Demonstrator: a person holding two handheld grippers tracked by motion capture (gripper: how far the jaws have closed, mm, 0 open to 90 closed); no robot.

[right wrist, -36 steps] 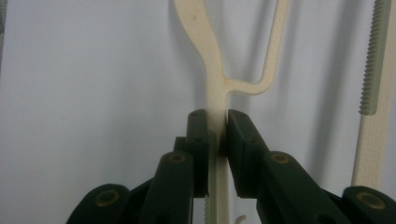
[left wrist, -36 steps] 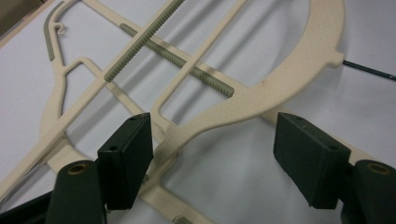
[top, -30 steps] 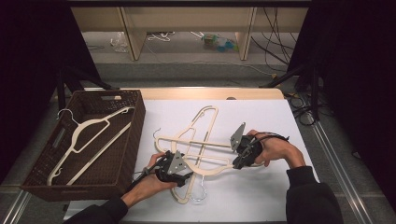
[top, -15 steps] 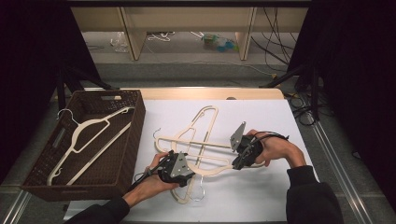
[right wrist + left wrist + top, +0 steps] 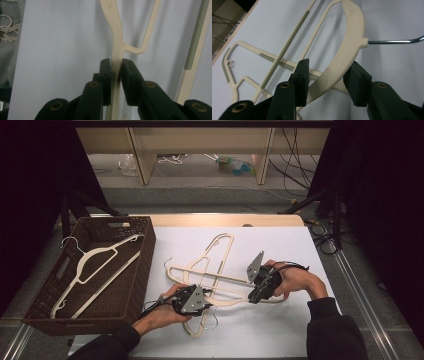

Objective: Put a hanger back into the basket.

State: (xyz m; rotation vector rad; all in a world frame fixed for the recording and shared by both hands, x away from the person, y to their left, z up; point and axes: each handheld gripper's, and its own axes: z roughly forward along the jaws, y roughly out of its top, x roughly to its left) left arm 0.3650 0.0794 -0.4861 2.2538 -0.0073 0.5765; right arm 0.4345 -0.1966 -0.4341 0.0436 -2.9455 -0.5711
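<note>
1. Where the person's forearms come in at the near edge, the white surface (image 5: 280, 250) spreads away from them, with a strip of bare wood along its far edge.
2. On the near middle of it, the left gripper (image 5: 199, 302) has its fingers (image 5: 300, 75) spread apart on either side of the curved shoulder of a cream hanger (image 5: 352, 40); the shoulder passes through the gap, and whether either pad touches it cannot be told. That hanger's metal hook (image 5: 397, 41) sticks out sideways just past the fingers.
3. To the right, the right gripper (image 5: 254, 296) has its fingers (image 5: 106, 75) clamped on a thin cream arm of a second hanger (image 5: 220, 280), just below the fork where the arm splits in two.
4. The two hangers lie crossed on the surface between the grippers, one stretching away toward the far edge.
5. At the left, a brown wicker basket (image 5: 145, 265) sits against the surface, and a third cream hanger (image 5: 95, 267) lies slantwise inside it.
6. Beyond the surface, a grey floor runs to pale wooden legs (image 5: 142, 160), with loose cables (image 5: 295, 175) and small clutter; dark curtains (image 5: 380, 195) close both sides.
</note>
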